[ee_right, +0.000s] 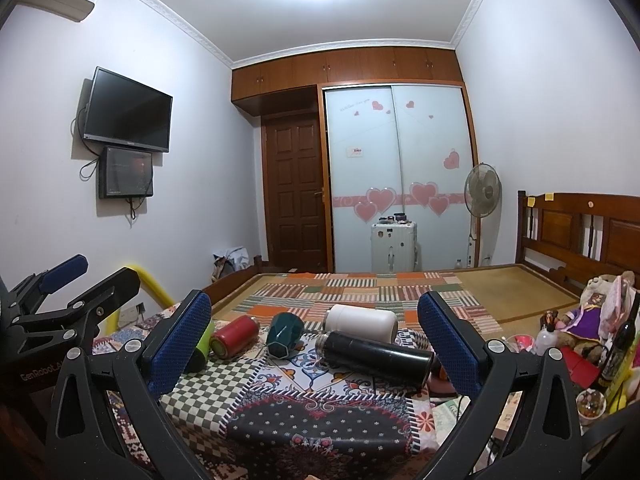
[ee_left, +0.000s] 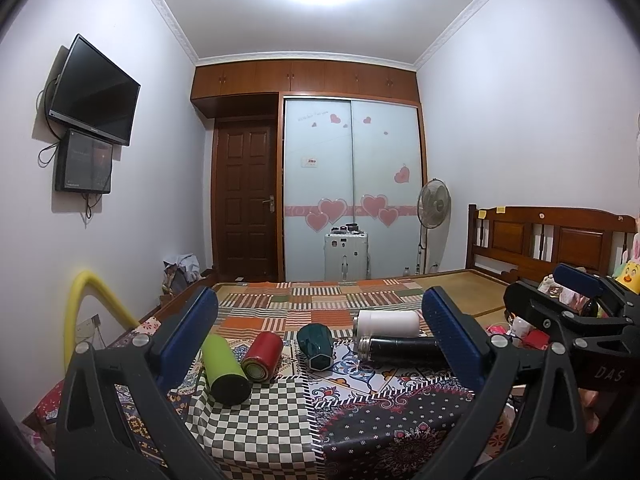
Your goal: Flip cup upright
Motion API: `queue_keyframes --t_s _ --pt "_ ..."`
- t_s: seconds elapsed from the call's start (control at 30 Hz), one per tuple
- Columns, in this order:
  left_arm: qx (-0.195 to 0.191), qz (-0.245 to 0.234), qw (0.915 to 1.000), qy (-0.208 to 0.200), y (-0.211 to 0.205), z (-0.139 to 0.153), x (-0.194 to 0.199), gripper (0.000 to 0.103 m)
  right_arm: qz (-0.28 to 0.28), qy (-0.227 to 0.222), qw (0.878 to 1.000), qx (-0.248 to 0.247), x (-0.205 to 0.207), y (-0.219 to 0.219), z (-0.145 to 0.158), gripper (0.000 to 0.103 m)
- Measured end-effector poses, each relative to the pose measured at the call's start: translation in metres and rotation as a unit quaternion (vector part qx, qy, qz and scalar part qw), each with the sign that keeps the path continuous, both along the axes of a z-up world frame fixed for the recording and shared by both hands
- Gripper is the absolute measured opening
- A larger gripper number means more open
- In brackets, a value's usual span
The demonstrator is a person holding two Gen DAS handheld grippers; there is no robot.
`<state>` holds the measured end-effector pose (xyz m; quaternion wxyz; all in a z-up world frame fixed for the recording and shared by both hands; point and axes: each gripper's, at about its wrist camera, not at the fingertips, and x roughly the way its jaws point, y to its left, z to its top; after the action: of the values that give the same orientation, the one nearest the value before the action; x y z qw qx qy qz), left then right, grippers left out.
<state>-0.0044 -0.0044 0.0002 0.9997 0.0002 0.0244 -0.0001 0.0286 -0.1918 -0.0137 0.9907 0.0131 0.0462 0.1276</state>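
Note:
Several cups lie on their sides on a patterned cloth: a green bottle, a red cup, a dark teal faceted cup, a white bottle and a black flask. In the right wrist view they show as green, red, teal, white and black. My left gripper is open and empty, short of the cups. My right gripper is open and empty, also short of them. Each gripper shows in the other's view, the right one and the left one.
The cloth lies on a bed with a wooden headboard at the right. Plush toys and small bottles crowd the right side. A yellow tube arches at the left. A suitcase, fan and wardrobe stand beyond.

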Motion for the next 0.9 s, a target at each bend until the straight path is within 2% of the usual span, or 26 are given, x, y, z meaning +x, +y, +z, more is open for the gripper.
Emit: queue_keyframes --t_s 0.5,0.77,0.9 --pt "-0.002 0.004 1.0000 0.001 0.002 -0.002 0.003 0.103 0.001 0.004 1.000 0.000 0.003 0.001 -0.002 0.103" --pt "-0.002 0.007 0.9999 0.015 0.008 -0.009 0.020 0.103 0.004 0.022 1.000 -0.003 0.021 0.003 -0.013 0.103" --pt "-0.001 0.009 0.9994 0.032 0.011 -0.019 0.036 0.103 0.004 0.040 0.999 -0.027 0.039 -0.001 -0.019 0.103"
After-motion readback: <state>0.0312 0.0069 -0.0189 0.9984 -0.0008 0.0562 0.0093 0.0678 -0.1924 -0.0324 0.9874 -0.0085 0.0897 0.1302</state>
